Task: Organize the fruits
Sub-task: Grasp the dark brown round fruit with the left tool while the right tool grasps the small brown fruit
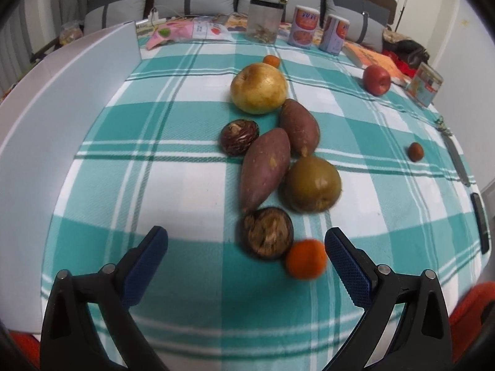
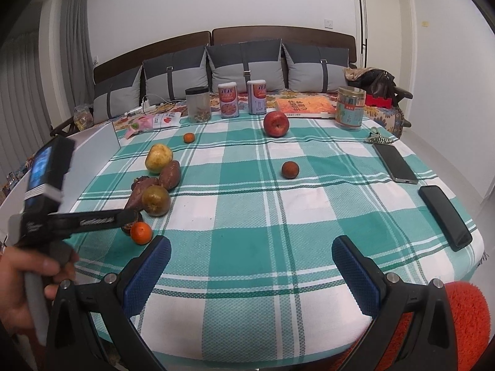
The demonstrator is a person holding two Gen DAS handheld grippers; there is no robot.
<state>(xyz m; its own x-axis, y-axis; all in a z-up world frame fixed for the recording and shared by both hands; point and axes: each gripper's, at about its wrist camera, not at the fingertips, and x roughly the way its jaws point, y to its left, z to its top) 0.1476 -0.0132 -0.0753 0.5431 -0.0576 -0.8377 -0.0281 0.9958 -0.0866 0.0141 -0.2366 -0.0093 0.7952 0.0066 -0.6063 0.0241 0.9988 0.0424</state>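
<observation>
On the checked cloth a row of produce lies in the left wrist view: a yellow pear [image 1: 258, 88], two sweet potatoes [image 1: 299, 126] [image 1: 265, 167], a green-brown pear [image 1: 312, 184], two dark mangosteens [image 1: 239, 137] [image 1: 267, 232] and a small orange [image 1: 306, 258]. My left gripper [image 1: 246, 241] is open and empty, with the near mangosteen and orange between its fingers. A red apple [image 2: 276, 124], a small brown fruit [image 2: 290, 169] and a far small orange [image 2: 188, 138] lie apart. My right gripper [image 2: 251, 252] is open and empty above bare cloth.
A white board [image 1: 62, 99] borders the table's left side. A jar [image 2: 198, 104], two cans [image 2: 228, 100] [image 2: 256, 97], a green tin [image 2: 350, 108] and a book [image 2: 304, 106] stand at the back. Two phones [image 2: 395, 163] [image 2: 445, 217] and a hair clip lie at the right.
</observation>
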